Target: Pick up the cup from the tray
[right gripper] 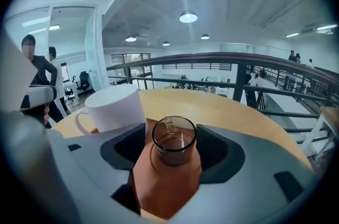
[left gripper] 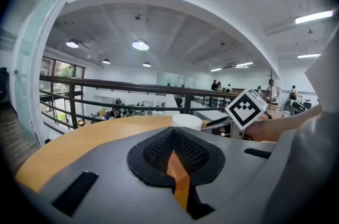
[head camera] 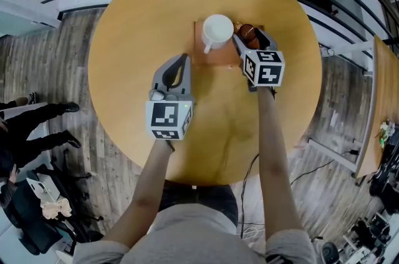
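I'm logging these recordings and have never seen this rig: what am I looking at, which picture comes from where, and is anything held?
No robot: a person holds a hand-held gripper in each hand. The head view looks down from the person's head; the two gripper views look along each gripper's jaws. On the round table lies an orange tray with a white mug and a small brown glass cup. The right hand-held gripper stands open, the glass cup between its jaws but not gripped. The left hand-held gripper is shut and empty, over the table.
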Action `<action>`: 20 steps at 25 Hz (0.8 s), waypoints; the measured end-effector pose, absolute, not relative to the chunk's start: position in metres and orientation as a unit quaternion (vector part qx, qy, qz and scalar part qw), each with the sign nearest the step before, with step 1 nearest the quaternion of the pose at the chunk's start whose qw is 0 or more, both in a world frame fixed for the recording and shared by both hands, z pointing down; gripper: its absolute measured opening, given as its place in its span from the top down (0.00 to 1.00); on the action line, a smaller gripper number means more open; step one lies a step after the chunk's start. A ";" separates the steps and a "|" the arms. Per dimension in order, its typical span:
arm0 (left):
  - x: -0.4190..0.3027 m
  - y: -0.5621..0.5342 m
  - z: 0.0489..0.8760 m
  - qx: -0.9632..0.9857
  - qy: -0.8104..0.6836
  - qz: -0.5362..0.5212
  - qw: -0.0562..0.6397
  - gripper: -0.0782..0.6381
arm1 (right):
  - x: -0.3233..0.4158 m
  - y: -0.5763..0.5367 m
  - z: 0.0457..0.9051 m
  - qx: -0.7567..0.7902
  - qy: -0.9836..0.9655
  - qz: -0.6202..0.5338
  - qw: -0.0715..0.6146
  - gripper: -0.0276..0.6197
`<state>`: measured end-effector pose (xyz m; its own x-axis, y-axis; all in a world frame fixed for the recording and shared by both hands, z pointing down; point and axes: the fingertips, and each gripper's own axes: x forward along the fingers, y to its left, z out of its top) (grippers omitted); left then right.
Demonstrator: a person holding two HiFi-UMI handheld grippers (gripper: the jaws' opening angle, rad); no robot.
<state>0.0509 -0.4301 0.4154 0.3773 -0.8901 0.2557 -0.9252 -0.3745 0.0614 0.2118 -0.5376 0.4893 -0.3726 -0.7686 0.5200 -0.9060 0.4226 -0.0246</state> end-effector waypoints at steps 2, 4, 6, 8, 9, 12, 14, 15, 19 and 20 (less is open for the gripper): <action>0.050 -0.431 0.416 0.824 -0.551 0.091 0.098 0.89 | 0.212 -0.539 0.491 0.517 -0.810 0.153 0.230 0.56; 0.050 -0.432 0.416 0.824 -0.551 0.091 0.099 0.89 | 0.214 -0.539 0.490 0.523 -0.806 0.150 0.234 0.56; 0.051 -0.431 0.416 0.824 -0.551 0.091 0.100 0.89 | 0.215 -0.539 0.489 0.524 -0.805 0.150 0.233 0.56; 0.053 -0.430 0.417 0.824 -0.550 0.091 0.101 0.89 | 0.216 -0.538 0.489 0.527 -0.804 0.150 0.232 0.56; 0.053 -0.430 0.418 0.824 -0.551 0.091 0.101 0.89 | 0.217 -0.538 0.489 0.530 -0.802 0.150 0.230 0.57; 0.052 -0.428 0.418 0.823 -0.551 0.091 0.100 0.89 | 0.220 -0.536 0.486 0.540 -0.799 0.156 0.213 0.57; 0.051 -0.429 0.416 0.823 -0.552 0.091 0.099 0.89 | 0.222 -0.535 0.484 0.544 -0.798 0.165 0.203 0.57; 0.050 -0.430 0.415 0.823 -0.553 0.090 0.098 0.89 | 0.223 -0.535 0.484 0.544 -0.797 0.168 0.202 0.57; 0.051 -0.430 0.414 0.823 -0.553 0.090 0.096 0.89 | 0.228 -0.531 0.481 0.552 -0.794 0.166 0.190 0.57; 0.051 -0.430 0.413 0.823 -0.553 0.090 0.095 0.89 | 0.229 -0.530 0.479 0.556 -0.793 0.163 0.185 0.57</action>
<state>0.0509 -0.4301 0.4134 0.3721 -0.8930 0.2533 -0.9272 -0.3702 0.0568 0.2288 -0.5300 0.4791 -0.3124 -0.8221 0.4761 -0.9433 0.3278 -0.0529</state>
